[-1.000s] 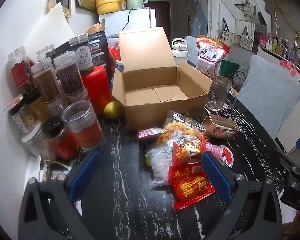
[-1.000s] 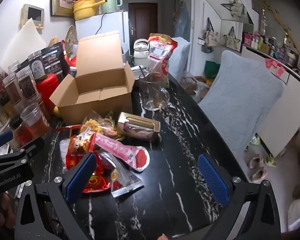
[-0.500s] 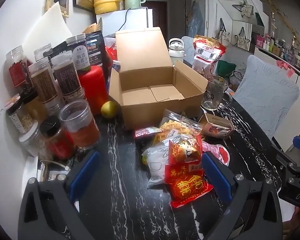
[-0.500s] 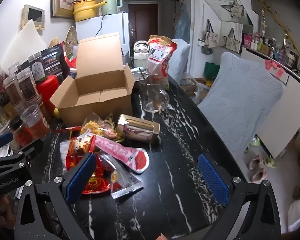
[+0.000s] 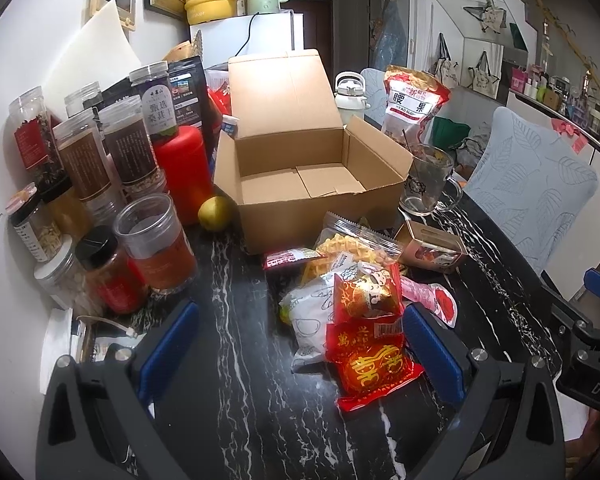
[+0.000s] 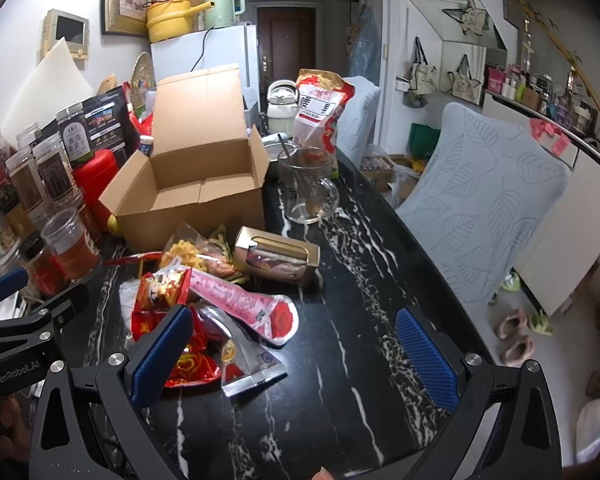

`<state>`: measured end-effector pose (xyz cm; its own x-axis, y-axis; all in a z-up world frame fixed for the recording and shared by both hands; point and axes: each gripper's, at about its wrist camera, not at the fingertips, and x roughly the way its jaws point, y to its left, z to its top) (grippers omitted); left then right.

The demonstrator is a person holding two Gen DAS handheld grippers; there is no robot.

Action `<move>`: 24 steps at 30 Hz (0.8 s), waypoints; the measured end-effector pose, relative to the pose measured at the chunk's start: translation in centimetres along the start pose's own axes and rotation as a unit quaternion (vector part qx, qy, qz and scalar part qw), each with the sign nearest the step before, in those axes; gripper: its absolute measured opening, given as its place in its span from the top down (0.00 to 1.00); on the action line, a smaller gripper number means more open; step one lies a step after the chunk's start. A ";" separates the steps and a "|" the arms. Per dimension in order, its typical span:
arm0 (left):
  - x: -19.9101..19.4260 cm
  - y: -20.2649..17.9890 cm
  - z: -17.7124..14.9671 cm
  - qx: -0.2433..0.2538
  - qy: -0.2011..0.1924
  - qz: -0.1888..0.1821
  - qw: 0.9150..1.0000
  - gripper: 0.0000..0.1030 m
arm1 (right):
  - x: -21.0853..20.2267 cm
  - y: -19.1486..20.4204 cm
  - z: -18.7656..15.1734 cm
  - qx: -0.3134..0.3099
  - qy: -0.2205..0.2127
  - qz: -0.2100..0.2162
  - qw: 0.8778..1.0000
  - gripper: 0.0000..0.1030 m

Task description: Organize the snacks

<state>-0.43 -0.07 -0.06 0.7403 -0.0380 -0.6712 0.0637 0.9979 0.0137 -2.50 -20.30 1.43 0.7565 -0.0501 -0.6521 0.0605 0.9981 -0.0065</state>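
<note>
An open, empty cardboard box (image 5: 308, 178) (image 6: 192, 196) stands mid-table. In front of it lies a heap of snack packets: a red and gold packet (image 5: 370, 362) (image 6: 188, 364), a smaller red cartoon packet (image 5: 366, 290), a white bag (image 5: 310, 320), a waffle bag (image 5: 342, 246) (image 6: 188, 254), a pink tube packet (image 6: 244, 306) and a small gold window box (image 5: 432, 246) (image 6: 278, 256). My left gripper (image 5: 300, 346) hovers open just short of the heap. My right gripper (image 6: 294, 352) is open over the heap's right edge, holding nothing.
Jars and canisters (image 5: 100, 176) crowd the left wall, with a red canister (image 5: 184, 172) and a yellow fruit (image 5: 216, 213). A glass mug (image 6: 308, 186) and a tall red-white nut bag (image 5: 412, 108) stand right of the box. A blue-covered chair (image 6: 488, 200) borders the black marble table (image 6: 340, 360).
Both grippers have drifted a little; the view of the box and the heap has shifted slightly. Nothing has been taken hold of or moved.
</note>
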 end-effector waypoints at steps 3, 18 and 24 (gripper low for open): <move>0.0 -0.1 0.0 0.001 0.001 0.000 1.000 0.00 | 0.1 0.1 -0.1 0.000 0.000 0.000 1.000 0.00; 0.1 -0.4 -0.1 0.002 0.006 -0.008 1.000 0.00 | 0.1 0.0 -0.1 0.000 0.001 -0.001 1.000 0.00; -0.1 -0.6 -0.2 0.004 0.005 -0.010 1.000 0.00 | 0.1 -0.1 -0.1 0.000 0.000 -0.001 1.000 0.00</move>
<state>-0.65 -0.61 -0.20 0.7319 -0.0574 -0.6790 0.0841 0.9964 0.0063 -2.51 -20.35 1.28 0.7558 -0.0525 -0.6527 0.0622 0.9980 -0.0083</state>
